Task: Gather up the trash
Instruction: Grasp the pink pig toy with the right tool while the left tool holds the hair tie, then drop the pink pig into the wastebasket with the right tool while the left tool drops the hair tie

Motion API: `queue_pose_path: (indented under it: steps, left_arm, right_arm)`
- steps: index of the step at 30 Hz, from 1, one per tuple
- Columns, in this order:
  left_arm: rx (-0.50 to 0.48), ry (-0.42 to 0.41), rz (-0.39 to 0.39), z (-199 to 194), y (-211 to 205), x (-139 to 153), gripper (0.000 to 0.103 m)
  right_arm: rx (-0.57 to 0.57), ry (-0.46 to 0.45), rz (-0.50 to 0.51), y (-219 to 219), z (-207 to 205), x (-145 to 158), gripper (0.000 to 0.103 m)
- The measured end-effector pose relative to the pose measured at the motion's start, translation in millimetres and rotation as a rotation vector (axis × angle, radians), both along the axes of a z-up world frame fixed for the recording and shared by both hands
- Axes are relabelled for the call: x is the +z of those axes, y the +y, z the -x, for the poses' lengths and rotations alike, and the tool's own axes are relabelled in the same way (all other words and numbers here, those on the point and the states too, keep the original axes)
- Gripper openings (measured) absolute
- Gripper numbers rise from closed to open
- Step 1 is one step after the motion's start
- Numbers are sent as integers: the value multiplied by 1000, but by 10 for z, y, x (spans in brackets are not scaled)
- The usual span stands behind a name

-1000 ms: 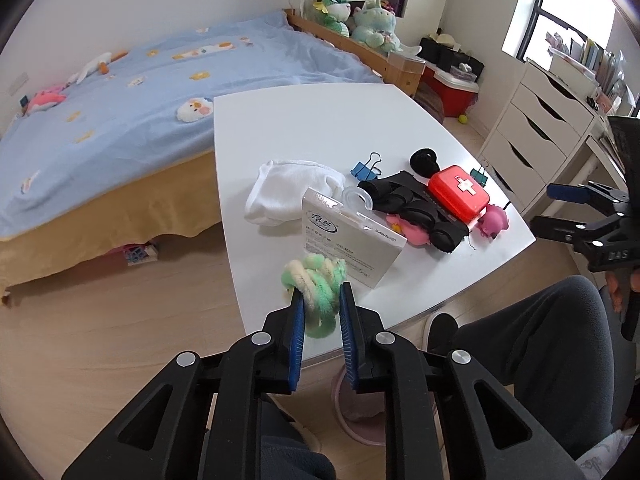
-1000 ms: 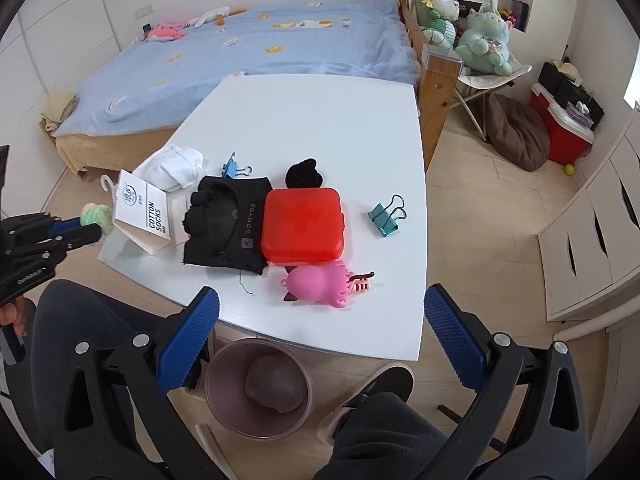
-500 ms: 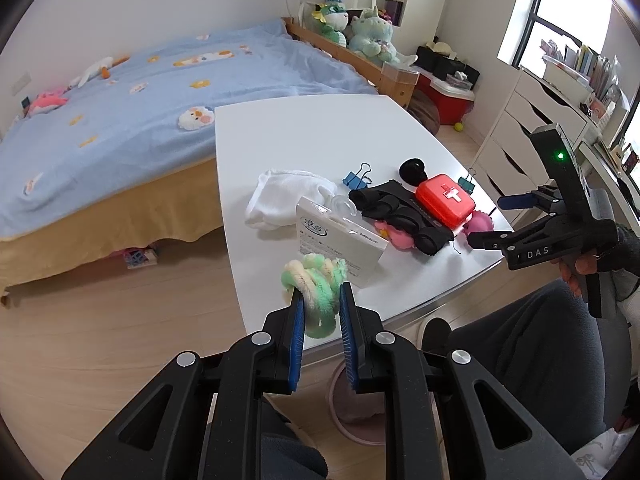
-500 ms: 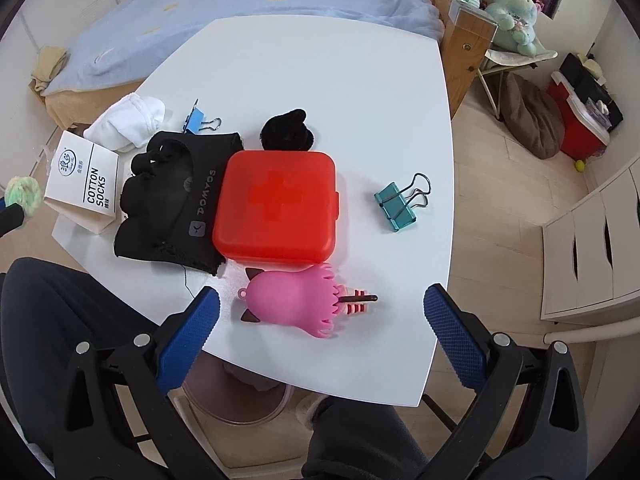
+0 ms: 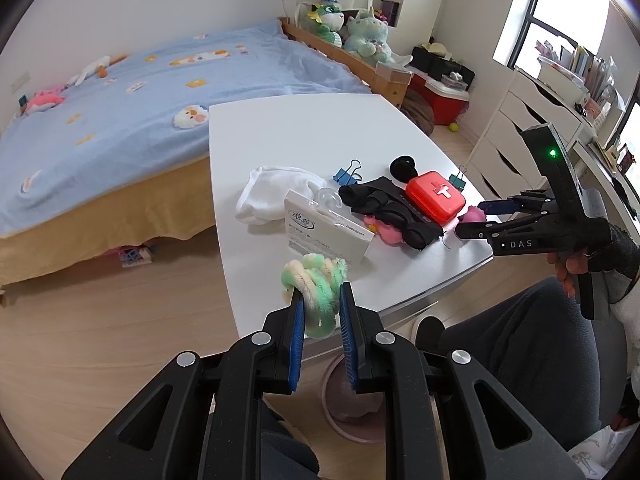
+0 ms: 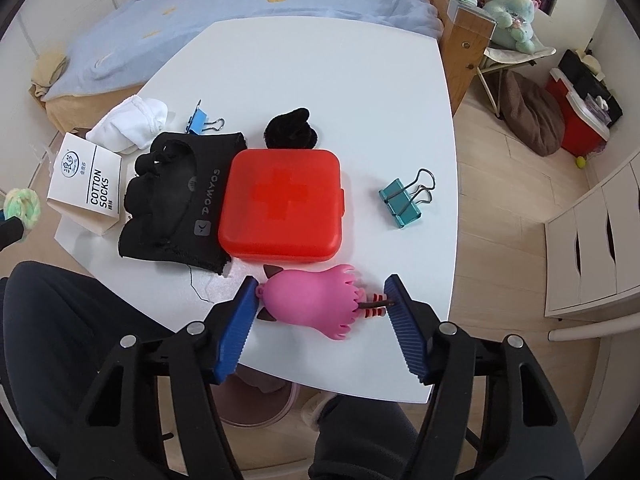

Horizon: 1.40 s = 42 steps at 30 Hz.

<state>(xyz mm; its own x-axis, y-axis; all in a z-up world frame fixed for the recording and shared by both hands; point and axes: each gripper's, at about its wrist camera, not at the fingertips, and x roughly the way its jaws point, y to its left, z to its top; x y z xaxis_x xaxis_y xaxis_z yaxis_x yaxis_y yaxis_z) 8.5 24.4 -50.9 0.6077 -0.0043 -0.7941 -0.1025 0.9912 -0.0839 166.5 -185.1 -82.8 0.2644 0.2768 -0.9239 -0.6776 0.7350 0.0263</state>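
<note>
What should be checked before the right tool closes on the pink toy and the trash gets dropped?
1. Pink toy between the right tool pads: ok; jaws have just been closing.
2. Pads pressing on it: cannot tell; the blades sit at its ends.
3. Red case out of the jaws' path: ok, just beyond them.
4. Left tool shut on the green scrunchie: ok.
5. Bin under the table edge, below the left tool: ok.
6. Room in the bin: cannot tell.

Your right gripper (image 6: pixel 320 308) had the red case (image 6: pixel 282 204) crowding it at twelve o'clock (almost touching the pink toy (image 6: pixel 316 302)); the table (image 6: pixel 320 72) beyond lay bare.
</note>
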Motion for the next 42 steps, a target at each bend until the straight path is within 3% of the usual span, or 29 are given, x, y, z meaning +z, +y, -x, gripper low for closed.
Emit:
queue_pose_path:
  steps: [18,28,38,41,42]
  left_arm:
    - [-75,-10,39,80,-327,51,17]
    - [-105,-14,79,251,-508,114,17]
    - [-113,-23,92,382,-536,199,17]
    - [-112,-24,95,395,-532,221,17]
    - [-114,-22,95,394,-531,223,17]
  right_arm:
    - [54,-56,-160,-294,761,609,64]
    - [155,-12,-180,-336,1286,585,64]
    - [213,20,-200,-237,1458,534,66]
    - [206,7,-206,-235,1457,570,92]
    - [202,3,-203,-235,1451,581,93]
